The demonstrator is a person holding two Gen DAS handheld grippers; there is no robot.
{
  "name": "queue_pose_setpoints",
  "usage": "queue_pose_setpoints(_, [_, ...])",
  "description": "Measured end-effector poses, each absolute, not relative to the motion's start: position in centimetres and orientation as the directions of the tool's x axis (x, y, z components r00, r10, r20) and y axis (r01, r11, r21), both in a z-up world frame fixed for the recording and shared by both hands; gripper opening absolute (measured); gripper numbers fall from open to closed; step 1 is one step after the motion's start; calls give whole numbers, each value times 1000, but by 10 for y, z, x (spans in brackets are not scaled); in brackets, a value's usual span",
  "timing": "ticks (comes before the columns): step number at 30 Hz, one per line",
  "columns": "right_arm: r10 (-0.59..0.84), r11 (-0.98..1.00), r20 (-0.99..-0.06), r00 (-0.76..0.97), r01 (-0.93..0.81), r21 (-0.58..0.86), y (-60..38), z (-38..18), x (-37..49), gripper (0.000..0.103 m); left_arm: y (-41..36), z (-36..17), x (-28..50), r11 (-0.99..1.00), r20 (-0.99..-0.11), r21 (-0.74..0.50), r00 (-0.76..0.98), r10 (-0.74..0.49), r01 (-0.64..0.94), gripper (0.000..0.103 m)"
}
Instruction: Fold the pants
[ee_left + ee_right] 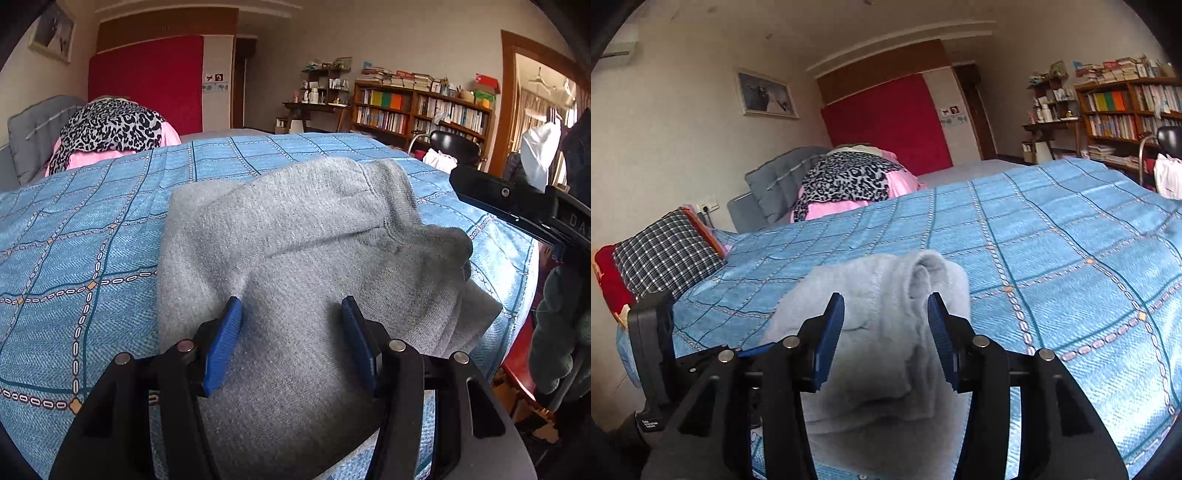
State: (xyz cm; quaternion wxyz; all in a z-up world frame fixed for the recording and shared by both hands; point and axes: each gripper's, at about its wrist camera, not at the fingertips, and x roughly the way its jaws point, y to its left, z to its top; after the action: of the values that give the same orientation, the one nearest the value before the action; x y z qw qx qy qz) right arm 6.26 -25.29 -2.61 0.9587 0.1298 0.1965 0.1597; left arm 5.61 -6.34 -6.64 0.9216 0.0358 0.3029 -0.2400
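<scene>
Grey sweatpants (295, 236) lie folded in a bundle on the blue checked bedspread (92, 229). They also show in the right wrist view (882, 295). My left gripper (291, 314) is open, its blue pads either side of the near part of the bundle, just over the fabric. My right gripper (886, 314) is open over the near end of the pants, the cloth showing between the pads. The right gripper's body (517, 203) shows at the right edge of the left wrist view.
A leopard-print cloth on a pink pile (110, 129) lies at the far end of the bed (1071, 240). A plaid pillow (665, 254) sits at the left. Bookshelves (417, 110) and a black chair (454, 144) stand beyond the bed's right edge.
</scene>
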Motion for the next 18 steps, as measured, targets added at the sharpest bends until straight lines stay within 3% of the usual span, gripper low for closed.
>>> queue_pose_setpoints(3, [442, 889, -356, 824, -351, 293, -235, -24, 83, 48, -62, -68, 55, 881, -567, -89, 703, -429, 466, 55])
queue_pose_setpoints(7, [459, 888, -484, 745, -392, 239, -220, -37, 121, 48, -56, -71, 50, 876, -555, -101, 704, -442, 471, 55])
queue_pose_setpoints(10, [385, 922, -600, 701, -325, 211, -222, -56, 146, 31, -50, -72, 49, 869, -543, -122, 701, -463, 480, 57])
queue_pose_setpoints(18, [311, 945, -589, 746, -309, 107, -213, -73, 134, 30, -48, -78, 40, 863, -528, -110, 706, -472, 494, 58])
